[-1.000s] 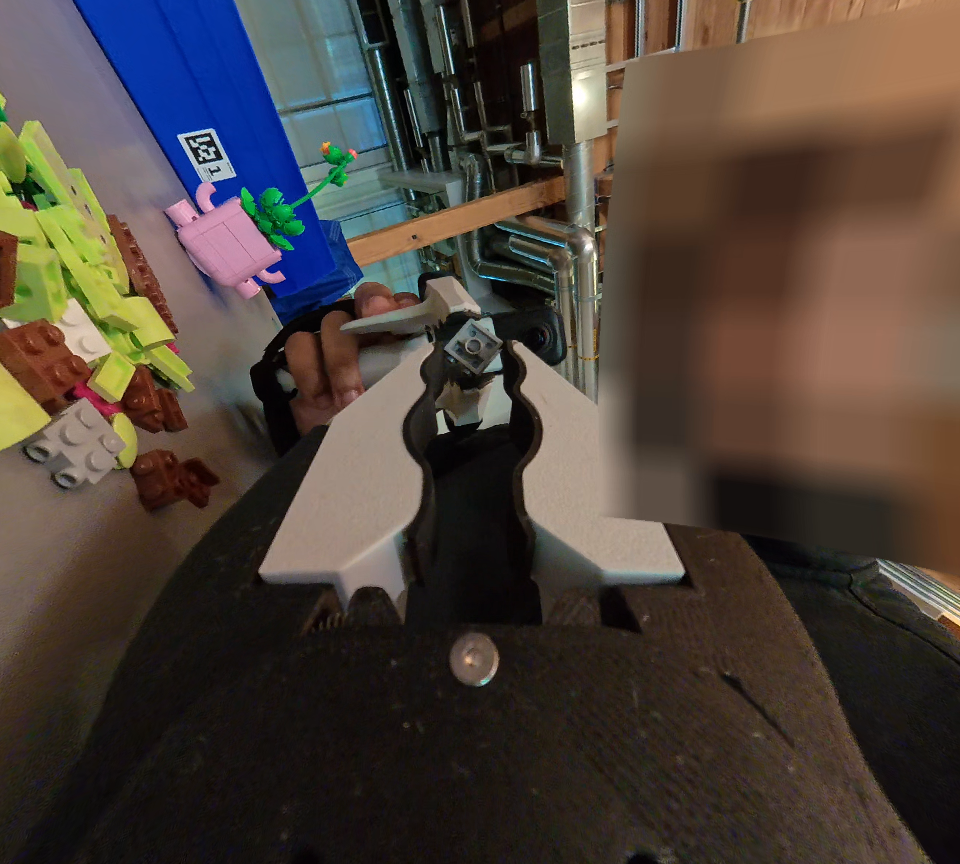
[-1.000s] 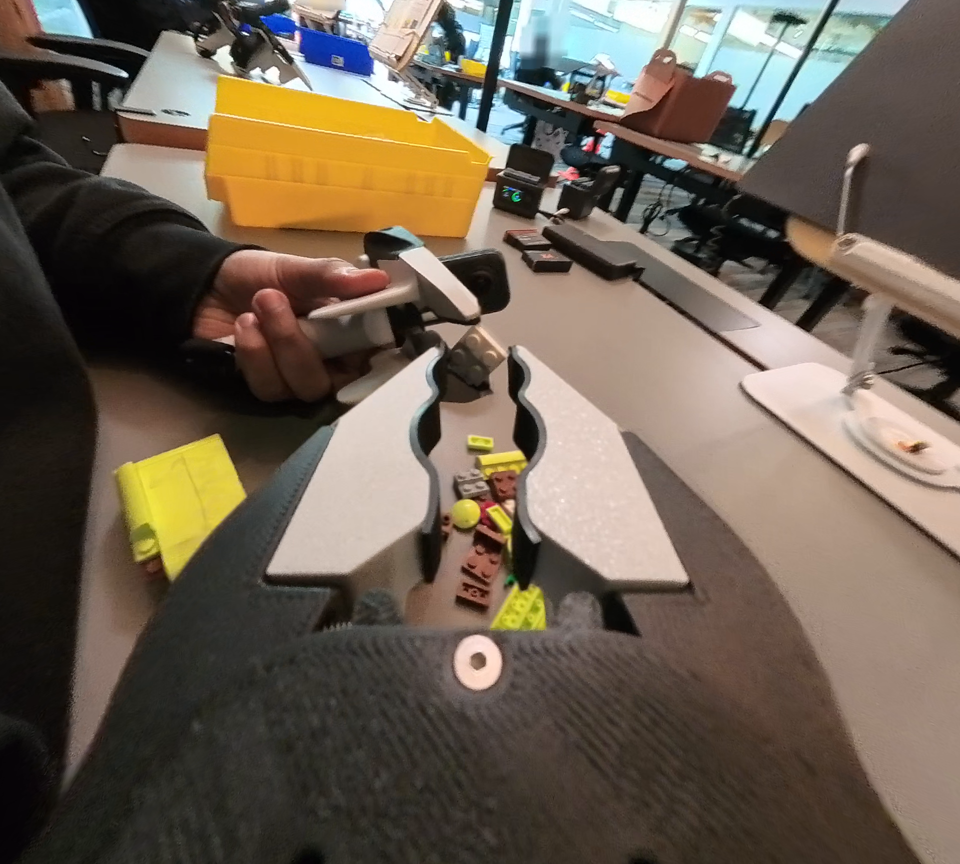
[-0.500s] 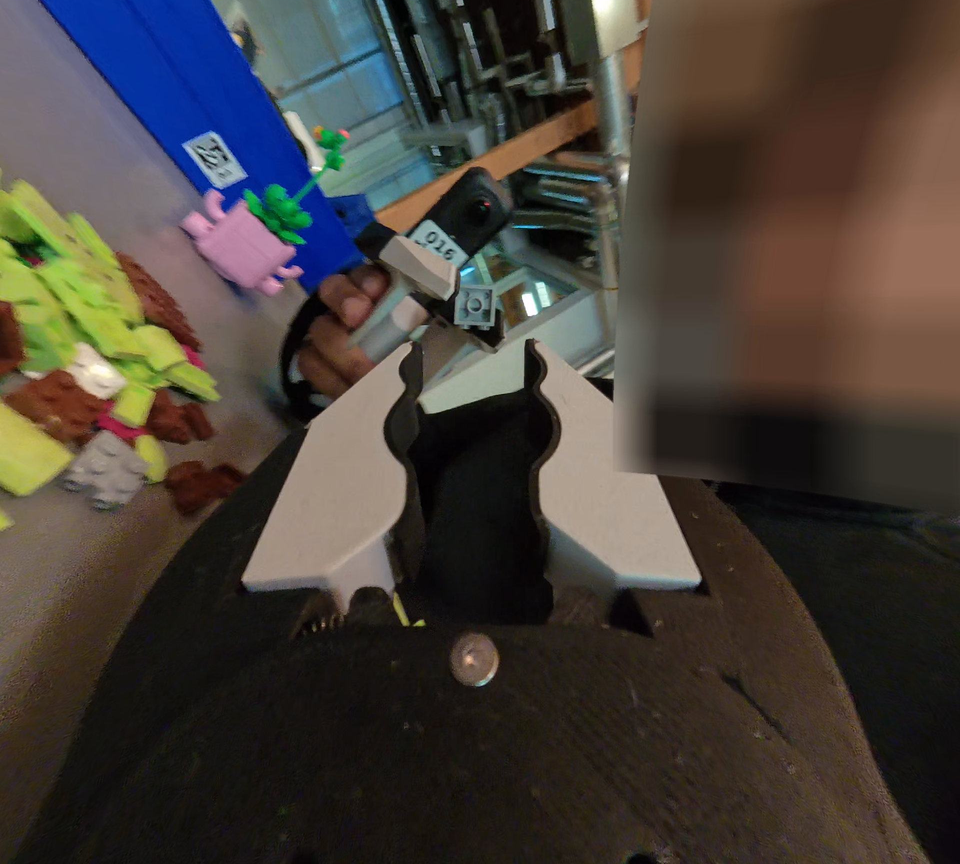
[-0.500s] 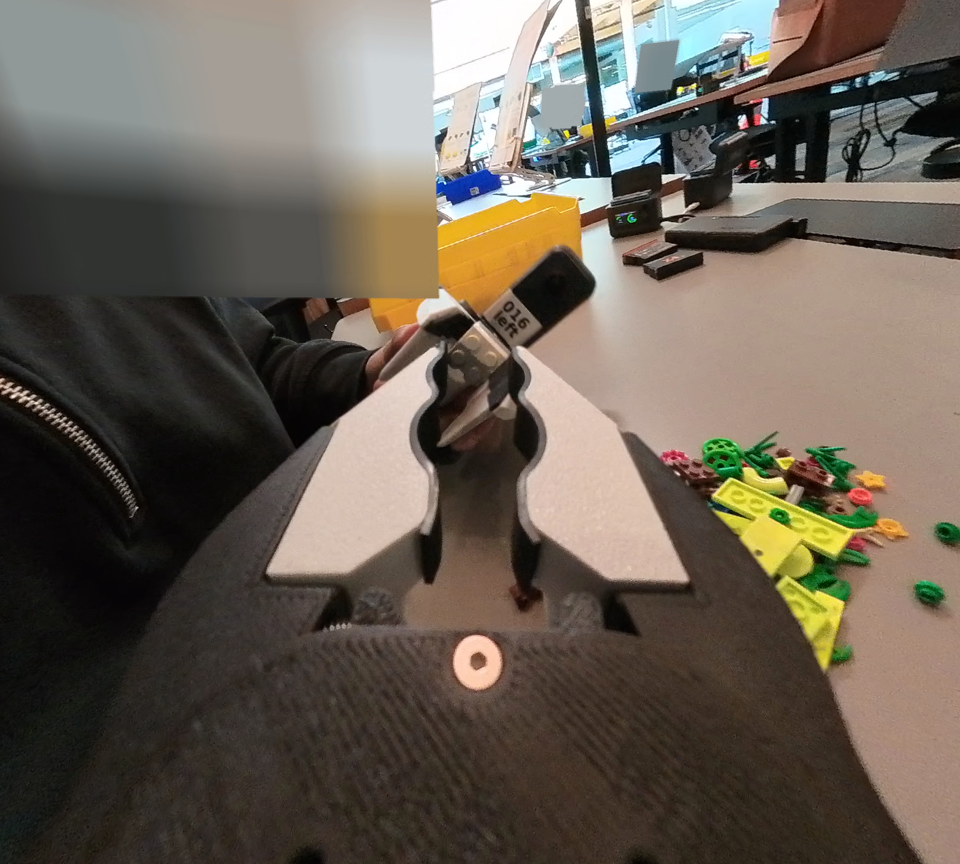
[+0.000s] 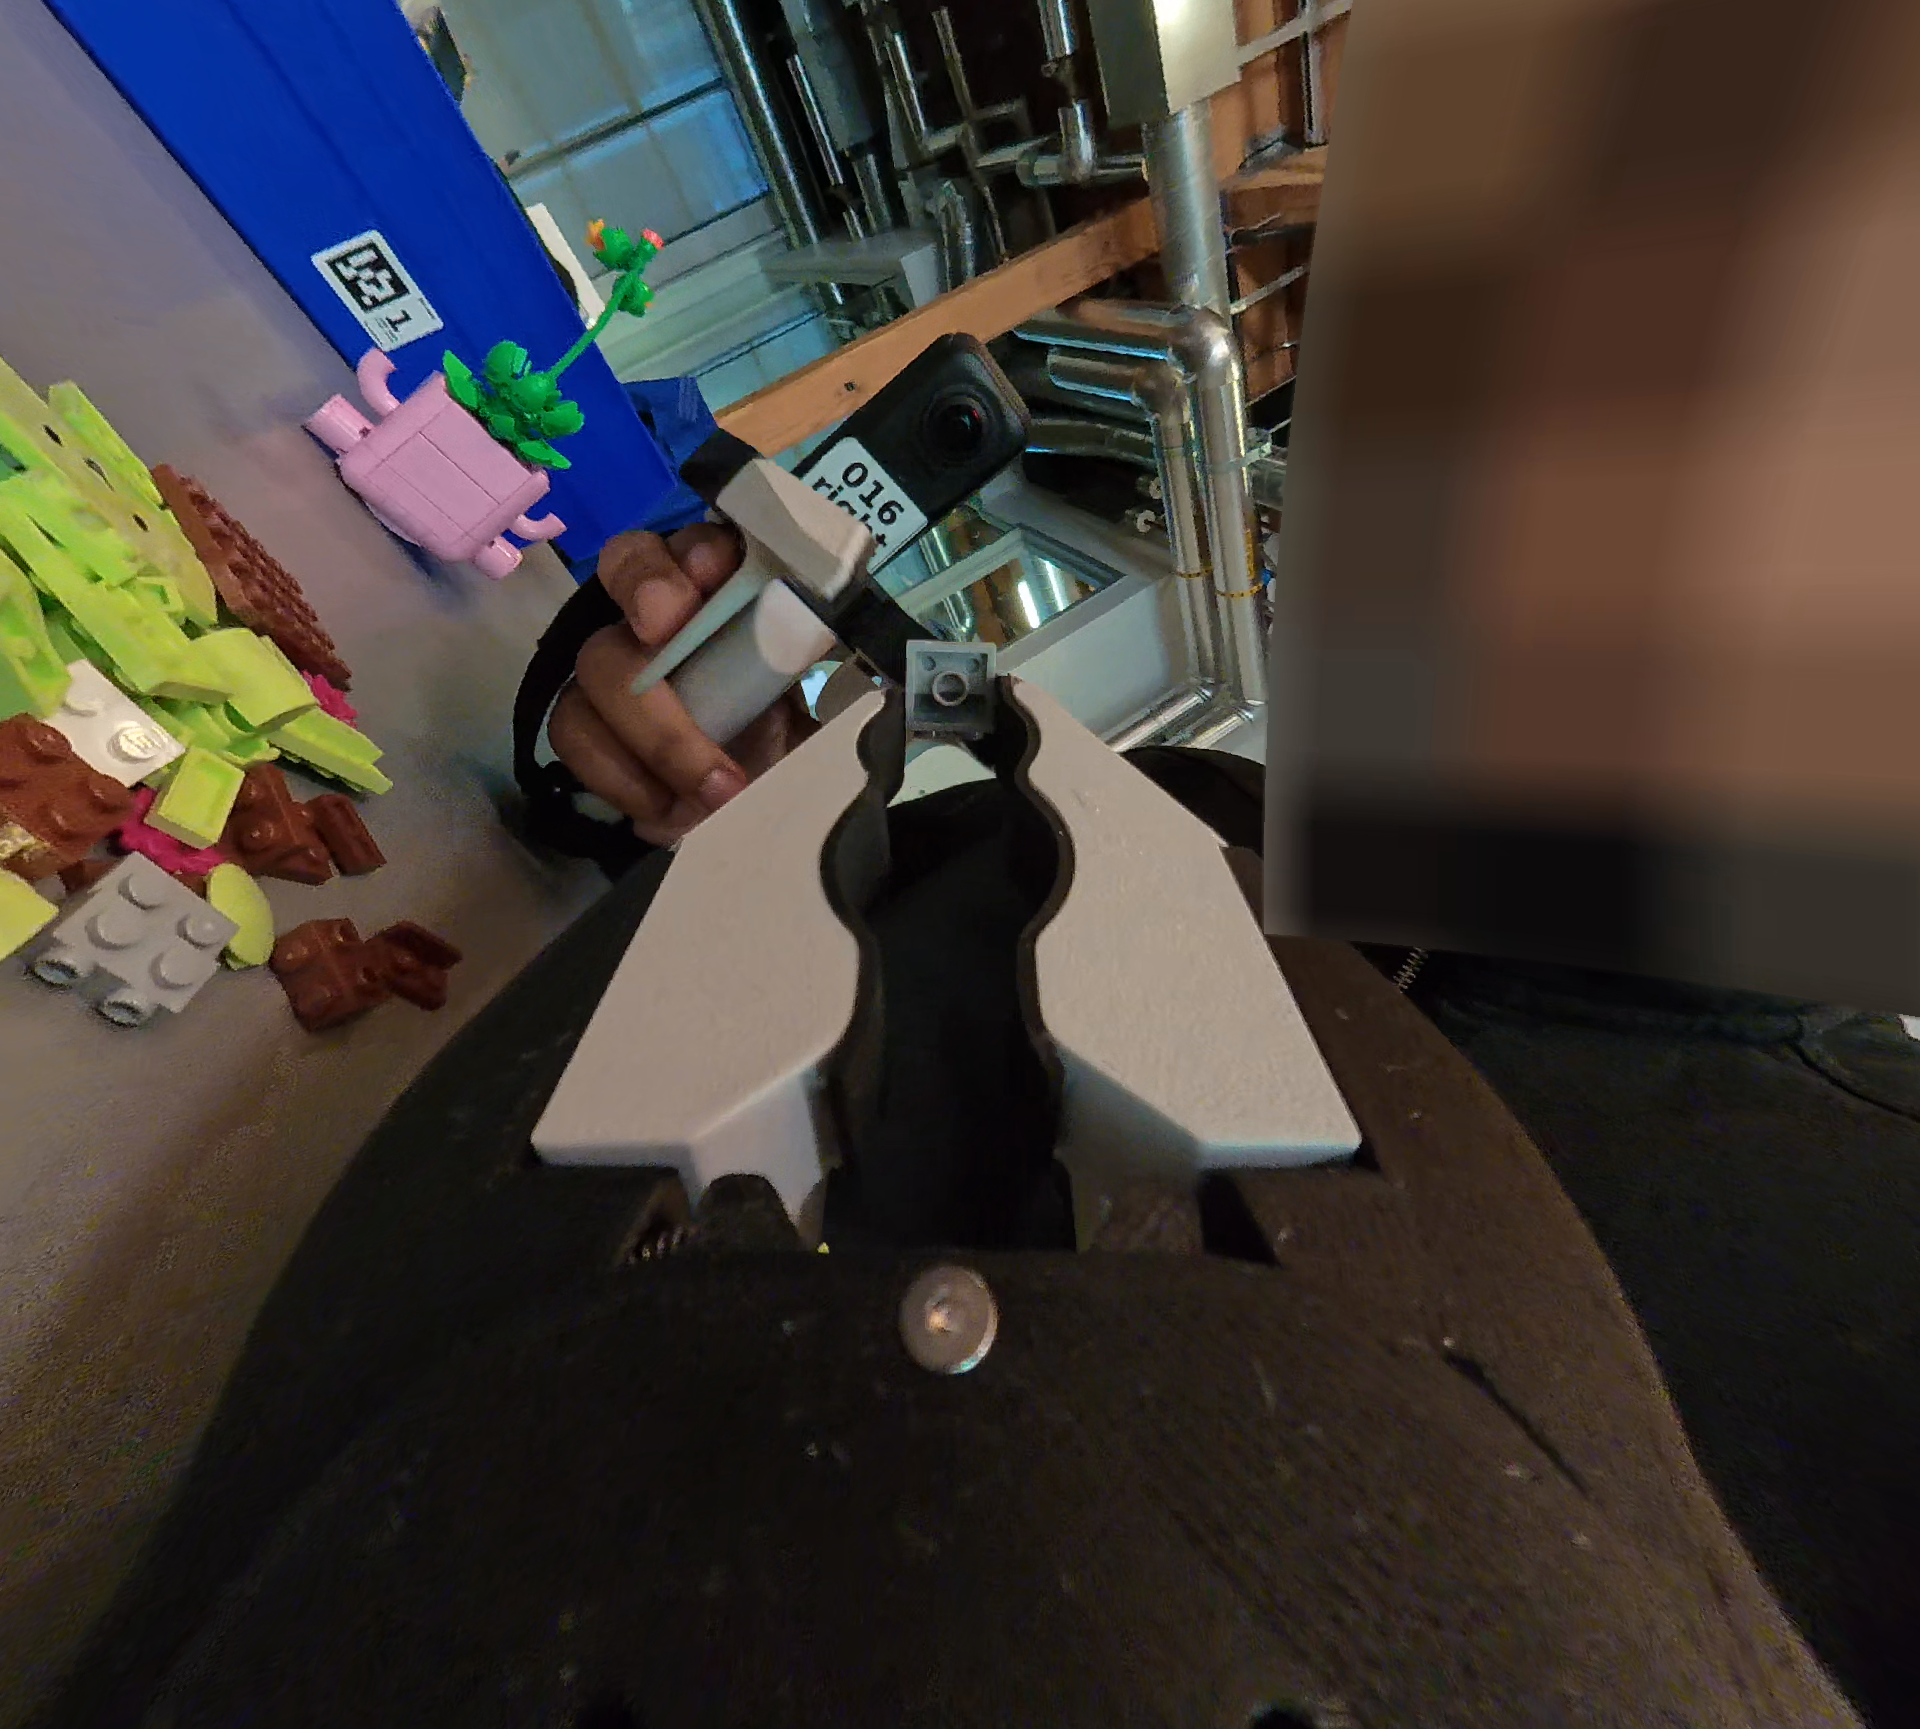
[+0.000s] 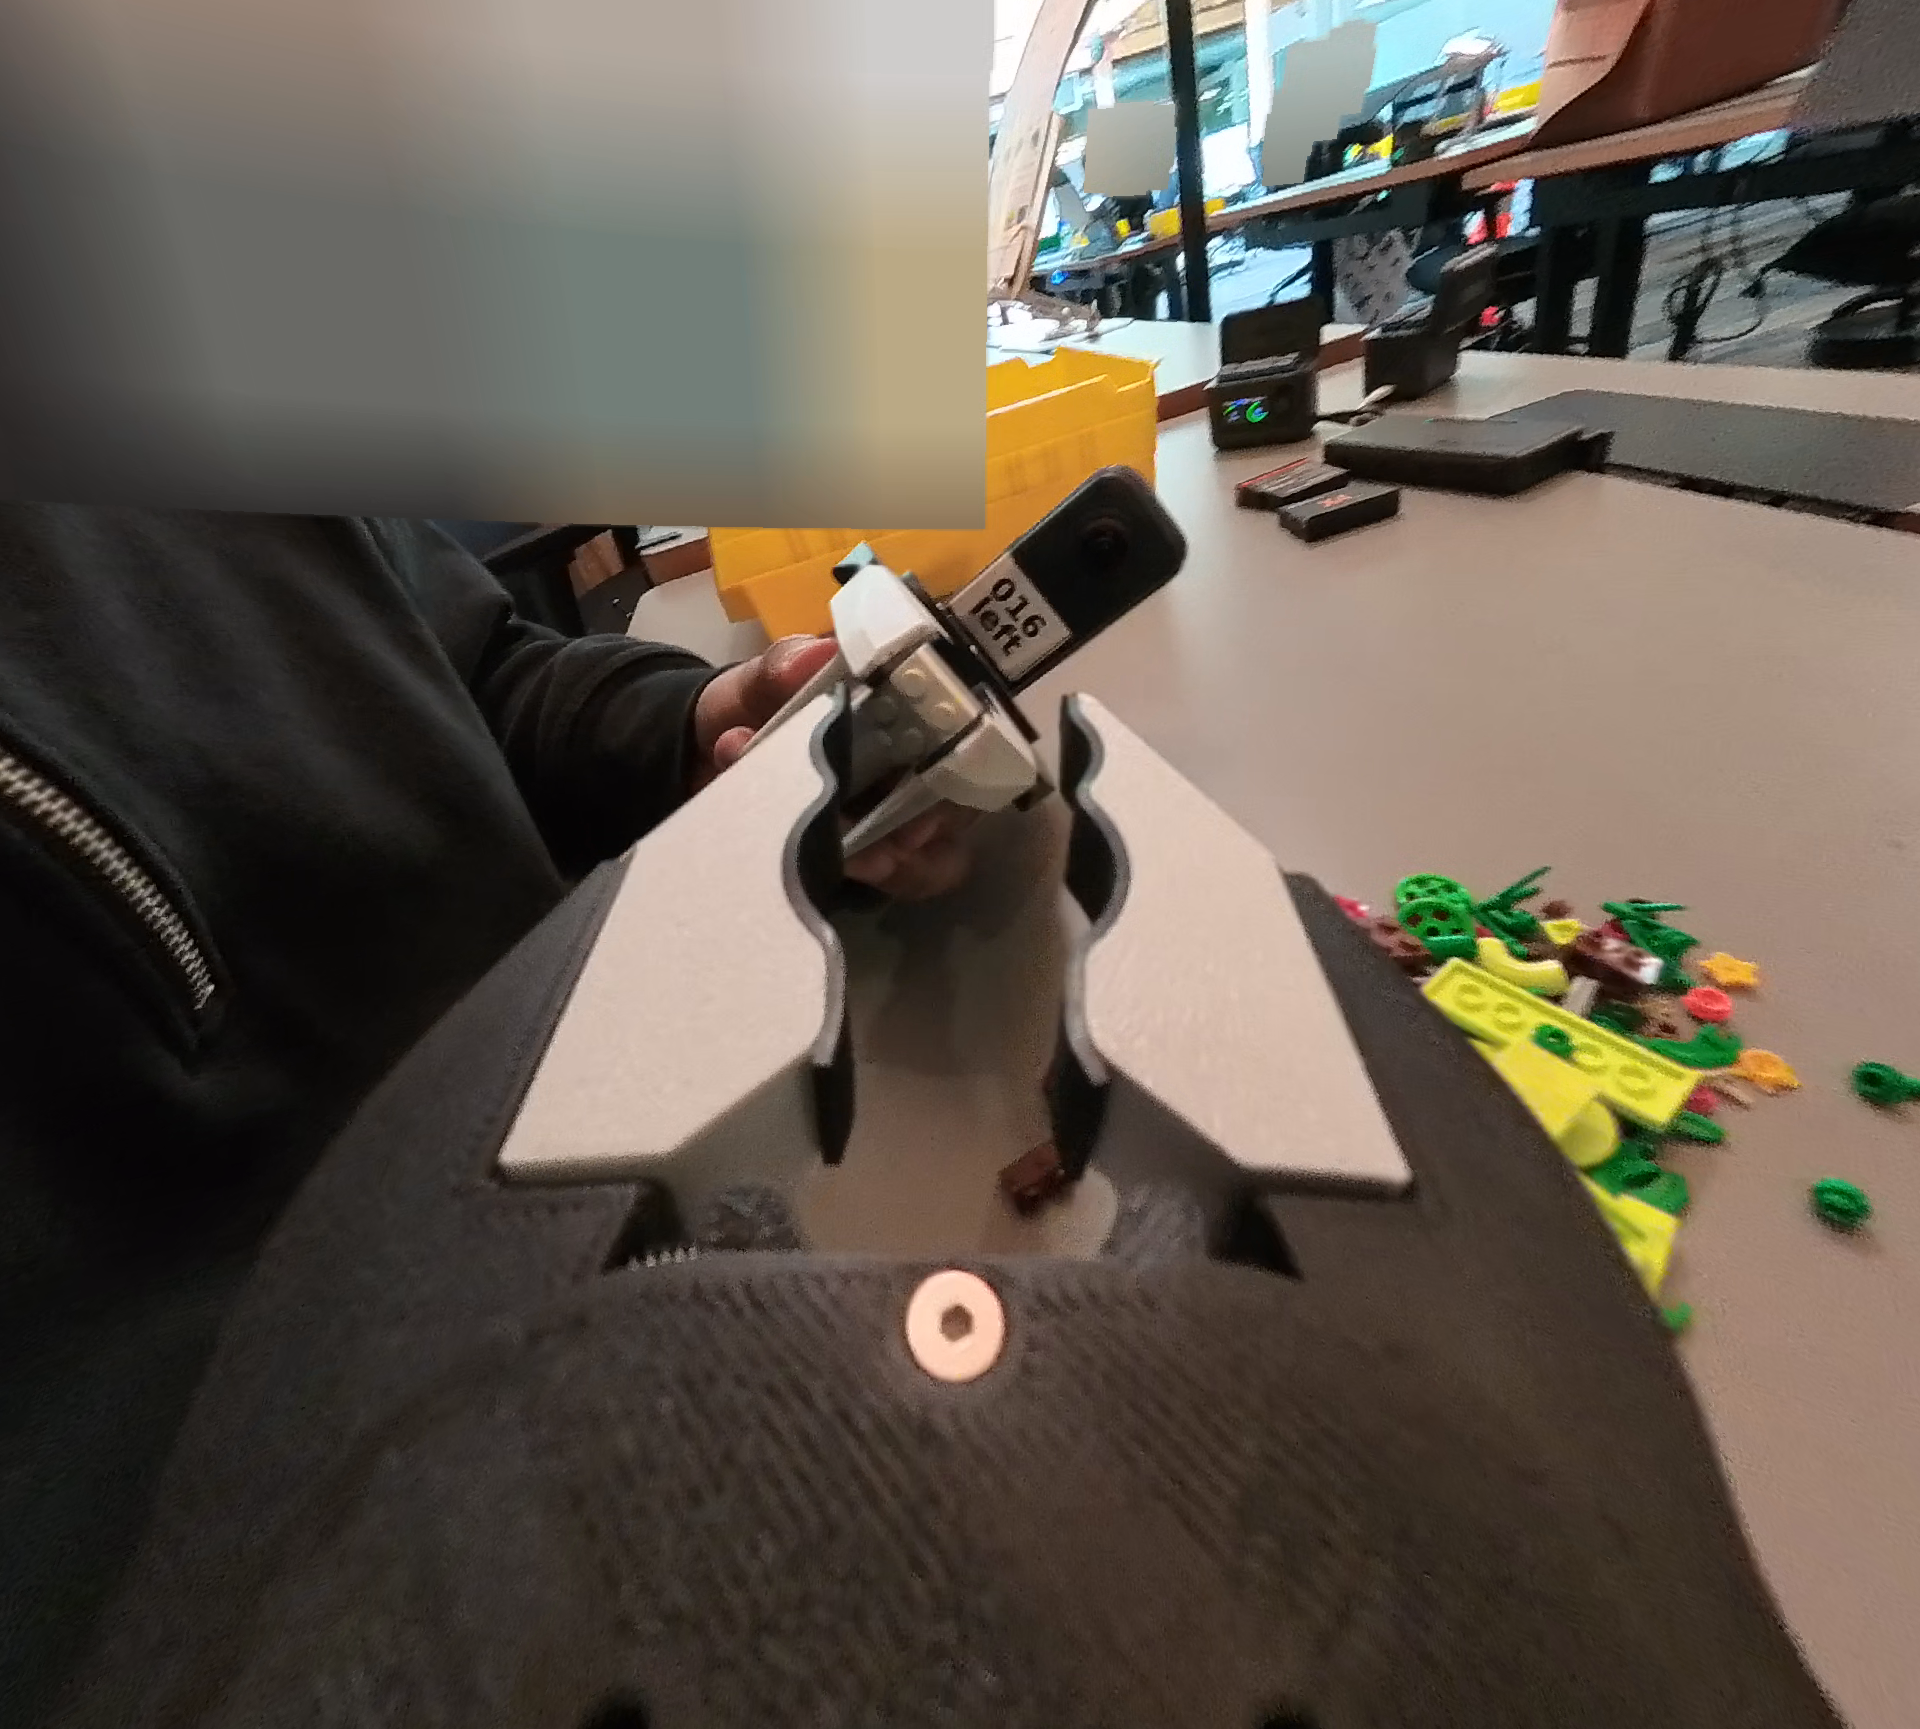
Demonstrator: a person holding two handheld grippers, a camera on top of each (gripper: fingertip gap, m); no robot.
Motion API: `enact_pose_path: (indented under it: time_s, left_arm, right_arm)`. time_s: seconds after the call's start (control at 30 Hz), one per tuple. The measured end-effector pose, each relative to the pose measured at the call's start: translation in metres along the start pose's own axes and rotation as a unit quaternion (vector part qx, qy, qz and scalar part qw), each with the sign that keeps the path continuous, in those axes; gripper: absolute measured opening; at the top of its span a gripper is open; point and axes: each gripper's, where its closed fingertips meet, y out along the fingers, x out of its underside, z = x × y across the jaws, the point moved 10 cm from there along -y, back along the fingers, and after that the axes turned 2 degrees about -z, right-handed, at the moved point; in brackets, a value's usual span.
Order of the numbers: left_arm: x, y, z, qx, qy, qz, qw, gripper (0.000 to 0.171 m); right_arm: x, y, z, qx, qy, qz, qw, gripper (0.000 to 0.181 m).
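Observation:
My left gripper (image 5: 948,705) is shut on a small grey brick (image 5: 948,690), pinched at its fingertips and held in the air. My right gripper (image 6: 951,729) is open, its fingers standing either side of the left gripper's tip and the grey brick (image 6: 914,711), with a clear gap on the right side. In the left wrist view a hand (image 5: 644,692) holds the right gripper just behind the brick. A small brown piece (image 6: 1034,1186) lies on the table below the right gripper's fingers.
A pile of lime, brown and grey bricks (image 5: 156,692) and a pink pot with a green plant (image 5: 447,464) sit by a blue bin (image 5: 260,69). Green and lime pieces (image 6: 1558,1035), yellow bins (image 6: 1060,432) and black devices (image 6: 1455,443) lie on the grey table (image 6: 1558,692). Left and right tips are no more than a few centimetres apart. About 11 cm separates my left fingertips from the small brown piece (image 6: 1034,1186). It is also in sight in the left wrist view (image 5: 410,971).
The left jaws, wider half a second ago with the brick beyond their tips, have narrowed onto the grey brick. The right jaws have widened a little. Both grippers tilted up off the table.

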Motion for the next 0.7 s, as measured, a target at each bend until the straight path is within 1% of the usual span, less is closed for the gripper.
enact_pose_path:
  time_s: [0.1,0.17,0.23,0.3,0.4,0.47,0.57,0.63,0.67,0.7]
  left_arm:
    - [-0.002,-0.003,0.002,-0.016,0.019,0.009,1.0,0.013]
    - [-0.003,-0.003,0.002,-0.017,0.02,0.001,1.0,0.013]
    - [-0.003,-0.003,0.001,-0.008,0.004,0.003,1.0,0.013]
    - [-0.001,-0.003,-0.002,-0.003,-0.017,0.005,1.0,0.013]
    - [0.001,-0.002,-0.005,0.005,-0.037,0.005,0.999,0.013]
    - [0.002,-0.001,-0.005,0.004,-0.039,-0.001,0.999,0.013]
    - [0.003,0.001,-0.005,-0.003,-0.036,-0.011,0.999,0.013]
    - [0.003,0.001,-0.006,-0.006,-0.039,-0.011,0.999,0.015]
    - [0.002,0.0,-0.006,-0.011,-0.039,-0.01,0.999,0.02]
    - [0.002,-0.001,-0.006,-0.012,-0.035,-0.009,0.999,0.019]
  right_arm:
    - [-0.005,-0.009,0.003,0.012,-0.004,0.021,1.0,0.037]
    - [-0.008,-0.013,0.002,0.01,-0.024,0.029,0.999,0.038]
    - [-0.009,-0.014,-0.004,0.014,-0.078,0.017,0.997,0.042]
    - [-0.008,-0.012,-0.012,0.037,-0.141,-0.007,0.989,0.042]
    - [-0.005,-0.006,-0.02,0.078,-0.217,-0.031,0.973,0.034]
    - [-0.001,-0.002,-0.023,0.085,-0.243,-0.051,0.965,0.022]
    - [0.001,0.0,-0.023,0.095,-0.249,-0.062,0.962,0.017]
    - [0.0,-0.001,-0.021,0.092,-0.231,-0.063,0.967,0.017]
    - [0.0,-0.002,-0.019,0.093,-0.22,-0.062,0.969,0.017]
    - [-0.001,-0.002,-0.018,0.093,-0.211,-0.062,0.971,0.016]
